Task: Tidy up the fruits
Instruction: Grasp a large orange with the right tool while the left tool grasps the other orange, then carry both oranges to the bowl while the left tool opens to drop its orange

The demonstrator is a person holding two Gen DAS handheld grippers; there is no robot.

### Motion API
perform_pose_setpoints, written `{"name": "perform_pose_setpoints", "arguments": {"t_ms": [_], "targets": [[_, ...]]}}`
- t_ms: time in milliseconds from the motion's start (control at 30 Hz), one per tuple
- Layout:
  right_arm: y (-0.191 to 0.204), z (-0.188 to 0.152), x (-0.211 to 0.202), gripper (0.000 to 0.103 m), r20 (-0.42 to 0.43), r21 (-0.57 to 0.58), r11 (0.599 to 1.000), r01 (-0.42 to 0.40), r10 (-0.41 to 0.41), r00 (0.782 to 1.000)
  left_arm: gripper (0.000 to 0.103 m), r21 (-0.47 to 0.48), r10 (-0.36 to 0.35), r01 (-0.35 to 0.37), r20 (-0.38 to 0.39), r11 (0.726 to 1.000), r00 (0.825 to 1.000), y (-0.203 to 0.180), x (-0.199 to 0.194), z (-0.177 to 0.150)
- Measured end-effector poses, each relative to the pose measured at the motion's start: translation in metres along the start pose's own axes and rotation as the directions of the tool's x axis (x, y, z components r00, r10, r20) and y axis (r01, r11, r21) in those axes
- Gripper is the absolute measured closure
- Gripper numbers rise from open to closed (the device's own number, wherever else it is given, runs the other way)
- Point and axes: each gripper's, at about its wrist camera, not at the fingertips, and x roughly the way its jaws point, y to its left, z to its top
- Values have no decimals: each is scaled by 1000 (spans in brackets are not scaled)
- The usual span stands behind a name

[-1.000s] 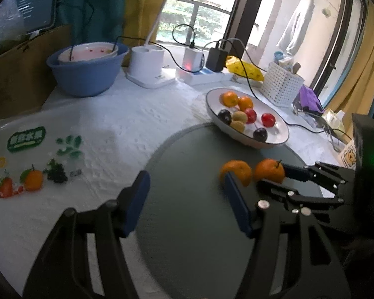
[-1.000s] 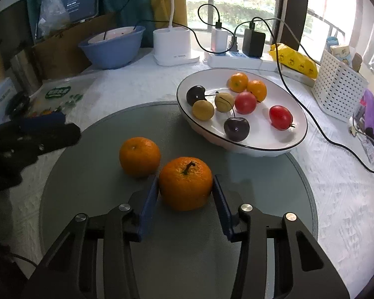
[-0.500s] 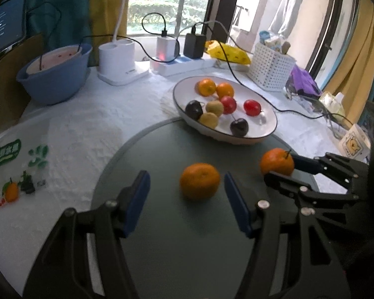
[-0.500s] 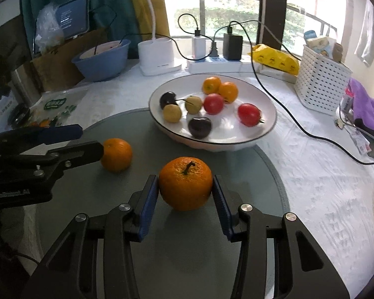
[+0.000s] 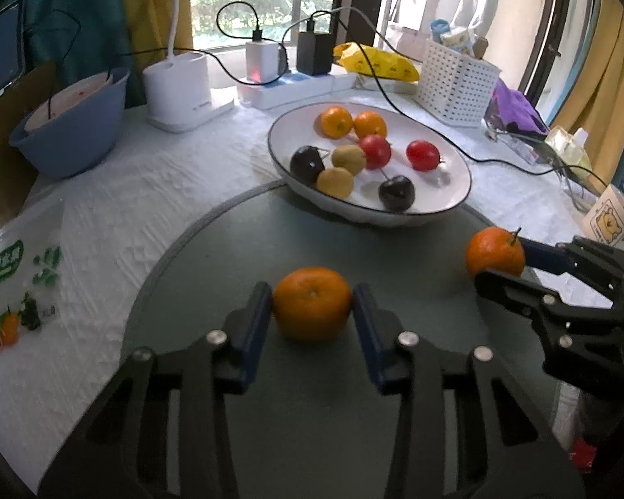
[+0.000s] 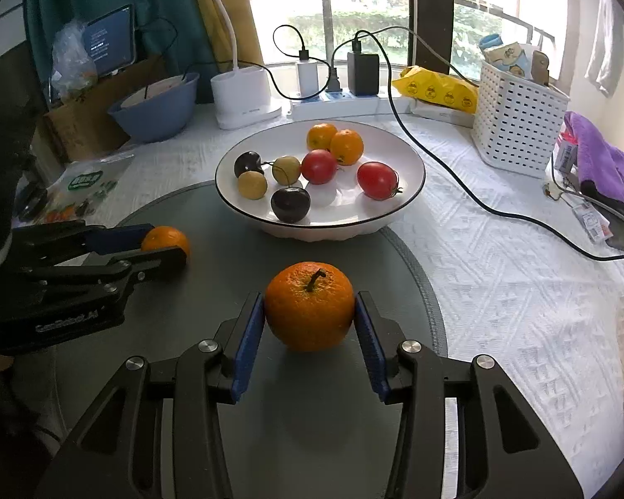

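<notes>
My left gripper [image 5: 312, 312], wide open half a second ago, now has its pads against the stemless orange [image 5: 312, 302] on the grey mat [image 5: 212, 258]. My right gripper [image 6: 310, 318] still clamps the stemmed orange [image 6: 309, 305]. Beyond, the white plate [image 6: 403, 191] holds the same fruits

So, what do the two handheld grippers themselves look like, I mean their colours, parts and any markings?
Both are of the same build. The left gripper has black angular linkage arms with triangular cut-outs, silver round pivot bolts, and flat blue pads on its two fingers. The right gripper looks identical, with ribbed blue pads. In the right wrist view, faint grey lettering marks the left gripper's body; I cannot read it surely.
</notes>
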Motion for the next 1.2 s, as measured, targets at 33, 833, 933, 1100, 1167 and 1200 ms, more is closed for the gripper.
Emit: {"name": "perform_pose_setpoints", "arguments": {"t_ms": [33, 833, 933, 1100, 1167, 1200], "targets": [[-1, 0, -1, 56, 2, 3, 1000, -2, 2, 1000, 63, 1, -12, 12, 2, 1000, 1000, 0, -1, 0], [-30, 11, -19, 56, 67, 37, 999, 8, -10, 998, 63, 59, -79, 76, 61, 995, 995, -38, -20, 33], [-38, 13, -20, 56, 72, 40, 999, 7, -10, 997, 63, 67, -75, 72, 55, 995, 996, -44, -14, 38], [-60, 14, -20, 56, 74, 71, 997, 32, -38, 997, 63, 79, -92, 88, 50, 993, 995, -55, -6, 48], [-70, 15, -20, 56, 76, 83, 996, 44, -50, 996, 63, 80, -102, 98, 47, 992, 994, -59, -1, 52], [-74, 15, -20, 56, 76, 87, 995, 48, -55, 996, 63, 79, -107, 104, 46, 991, 993, -61, 1, 54]]}}
